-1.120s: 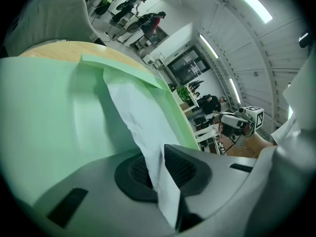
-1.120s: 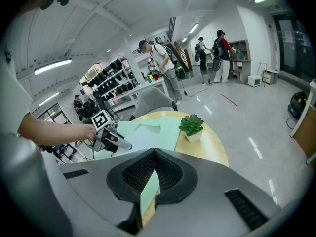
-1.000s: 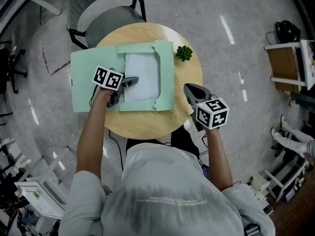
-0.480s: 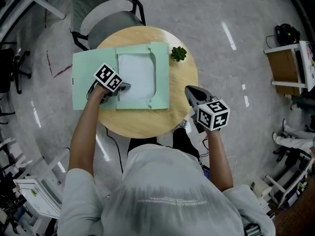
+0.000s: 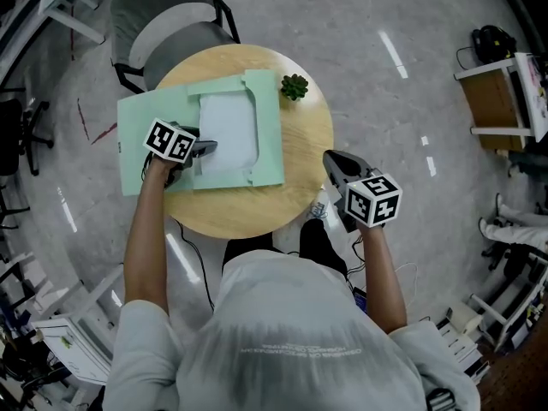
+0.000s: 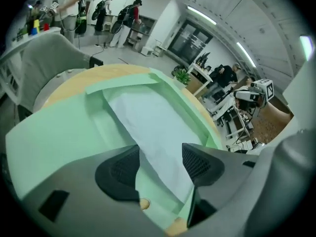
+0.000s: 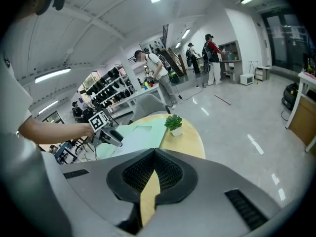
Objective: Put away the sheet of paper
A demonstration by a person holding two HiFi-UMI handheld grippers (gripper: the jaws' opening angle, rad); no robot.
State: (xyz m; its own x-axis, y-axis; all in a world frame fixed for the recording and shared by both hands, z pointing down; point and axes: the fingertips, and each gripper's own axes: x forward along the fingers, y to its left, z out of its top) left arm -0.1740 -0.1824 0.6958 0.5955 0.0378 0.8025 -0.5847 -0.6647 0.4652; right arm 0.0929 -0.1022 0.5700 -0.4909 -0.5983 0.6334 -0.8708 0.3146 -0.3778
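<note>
At the upper left of the head view, your left gripper (image 5: pixel 204 149) has just been spreading its jaws wide above the sheet of paper (image 5: pixel 228 130), which lies loose in the open green folder (image 5: pixel 137 148) on the table (image 5: pixel 304 144). Placing looks done; next, I judge, fold the folder shut. Your right gripper (image 5: pixel 340 168), pressed together empty, waits lower right; no writing is legible.

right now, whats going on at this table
A person works two grippers at a round table. The left gripper has just been opening its jaws over the sheet, which lies ungripped between them, inside the open green folder. The right gripper is shut and empty at the table's right edge.
</note>
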